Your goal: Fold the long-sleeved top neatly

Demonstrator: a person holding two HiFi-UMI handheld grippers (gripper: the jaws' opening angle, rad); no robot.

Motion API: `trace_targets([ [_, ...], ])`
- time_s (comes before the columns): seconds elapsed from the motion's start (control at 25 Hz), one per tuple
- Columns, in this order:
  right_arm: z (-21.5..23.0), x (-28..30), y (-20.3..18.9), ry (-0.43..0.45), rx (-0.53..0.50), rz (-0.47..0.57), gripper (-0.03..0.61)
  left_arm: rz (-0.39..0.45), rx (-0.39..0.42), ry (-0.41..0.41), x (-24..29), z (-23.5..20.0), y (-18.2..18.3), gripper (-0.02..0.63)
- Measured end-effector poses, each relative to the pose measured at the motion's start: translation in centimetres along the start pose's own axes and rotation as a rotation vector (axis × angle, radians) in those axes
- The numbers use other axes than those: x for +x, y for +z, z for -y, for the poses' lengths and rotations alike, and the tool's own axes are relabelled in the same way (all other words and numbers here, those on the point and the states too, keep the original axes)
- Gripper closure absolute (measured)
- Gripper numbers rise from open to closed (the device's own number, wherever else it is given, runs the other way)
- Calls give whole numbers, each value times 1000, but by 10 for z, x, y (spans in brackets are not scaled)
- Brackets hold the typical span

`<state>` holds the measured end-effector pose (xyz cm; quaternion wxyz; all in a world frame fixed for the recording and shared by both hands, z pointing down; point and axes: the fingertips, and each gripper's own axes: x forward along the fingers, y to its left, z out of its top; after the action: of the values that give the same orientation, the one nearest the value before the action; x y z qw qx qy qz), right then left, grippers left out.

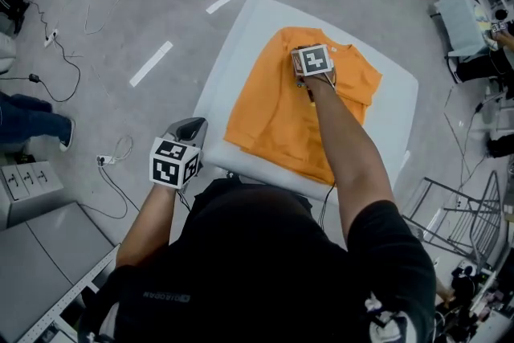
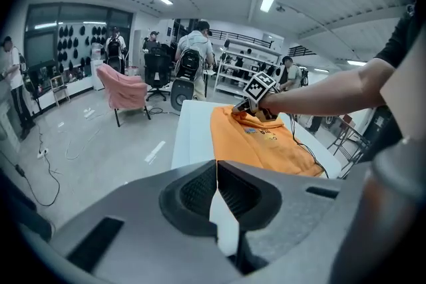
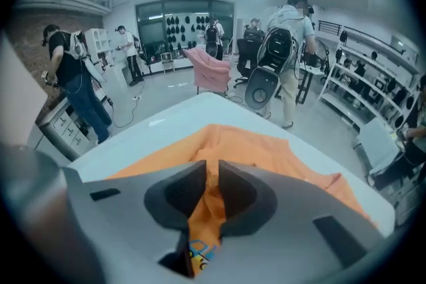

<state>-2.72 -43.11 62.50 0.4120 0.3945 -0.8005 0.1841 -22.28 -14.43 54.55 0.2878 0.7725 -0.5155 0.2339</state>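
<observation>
An orange long-sleeved top lies partly folded on a white padded table. My right gripper is down on the top's far end, near the collar. In the right gripper view its jaws stand slightly apart, open, with a ridge of the orange fabric and a blue print showing in the gap. My left gripper hovers off the table's near left corner, away from the top. Its jaws are shut with nothing in them. From there the top and the right gripper show ahead.
A chair draped in pink cloth stands beyond the table's far end, with several people and office chairs behind it. Cables trail over the floor at the left. A wire rack stands at the right and a grey cabinet at the near left.
</observation>
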Motion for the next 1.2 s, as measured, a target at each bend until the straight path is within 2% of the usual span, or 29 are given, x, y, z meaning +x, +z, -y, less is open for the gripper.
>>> trace_targets([
  [0.08,0,5,1,24,29,13,471,-7,7,-7,5,-2,3,607],
  [0.24,3,-10,10,50,67,81,456,-7,3,-15,16,-3,8,606],
  [0.36,12,-44,19,83,143,174,459,3,9,-23,25,4,17,606],
  [0.48,23,-85,28,105,197,276,477,17,29,-34,35,9,30,606],
  [0.6,20,-132,26,139,215,370,561,37,33,-47,42,16,42,606],
  [0.76,2,-183,-9,161,194,427,575,71,14,-63,48,29,52,606],
  [0.96,-19,-230,-67,136,183,427,575,96,28,-54,46,44,55,606],
  [1.2,-44,-286,-116,125,195,444,575,102,62,-76,45,67,56,606],
])
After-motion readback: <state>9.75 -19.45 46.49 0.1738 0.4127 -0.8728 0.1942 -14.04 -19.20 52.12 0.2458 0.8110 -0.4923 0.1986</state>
